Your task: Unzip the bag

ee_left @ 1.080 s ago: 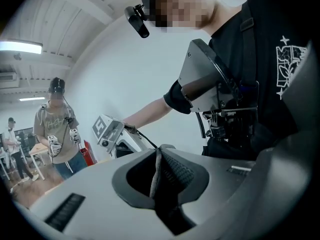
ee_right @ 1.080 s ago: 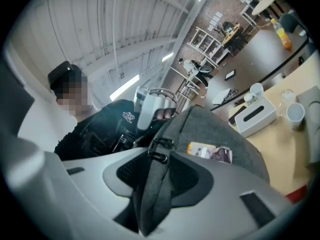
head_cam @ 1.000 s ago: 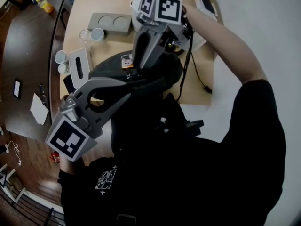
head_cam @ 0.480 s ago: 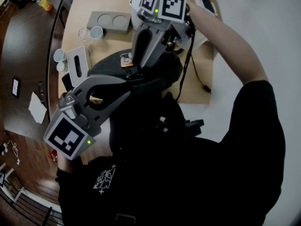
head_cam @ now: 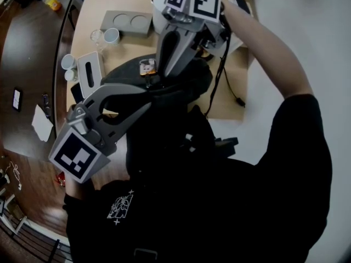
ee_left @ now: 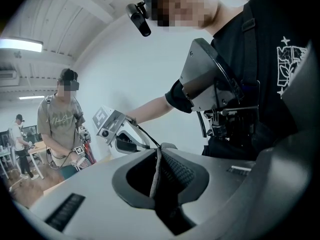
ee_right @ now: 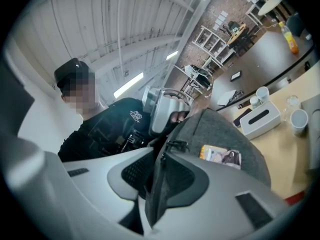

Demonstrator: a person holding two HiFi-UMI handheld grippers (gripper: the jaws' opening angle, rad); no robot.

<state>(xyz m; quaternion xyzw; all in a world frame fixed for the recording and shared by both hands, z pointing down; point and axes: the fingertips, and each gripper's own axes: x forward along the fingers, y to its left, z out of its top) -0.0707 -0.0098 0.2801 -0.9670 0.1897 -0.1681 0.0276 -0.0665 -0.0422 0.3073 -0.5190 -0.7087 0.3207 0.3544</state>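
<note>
A black bag [head_cam: 123, 74] with a picture tag [head_cam: 146, 67] lies at the wooden table's near edge. In the right gripper view the bag [ee_right: 225, 134] is a grey dome with the tag [ee_right: 221, 155]. My left gripper [head_cam: 156, 95] reaches in from the lower left. It is shut on a thin fabric edge [ee_left: 156, 169] of the bag, which stands upright between the jaws of the left gripper [ee_left: 157, 151]. My right gripper [head_cam: 153, 80] comes down from the top. Its jaws have just been closing on a dark strip [ee_right: 157, 189] below the zipper pull [ee_right: 175, 145], and the right gripper [ee_right: 165, 156] now holds it.
On the table stand a white tissue box [head_cam: 89, 74], cups [head_cam: 112, 36], a grey tray with two round recesses [head_cam: 130, 23] and a phone [head_cam: 240, 3]. A black cable [head_cam: 225, 86] trails off the right side. Another person [ee_left: 60, 124] stands in the background.
The right gripper's marker cubes have drifted slightly right and up in the head view. The left gripper and the bag stay where they were.
</note>
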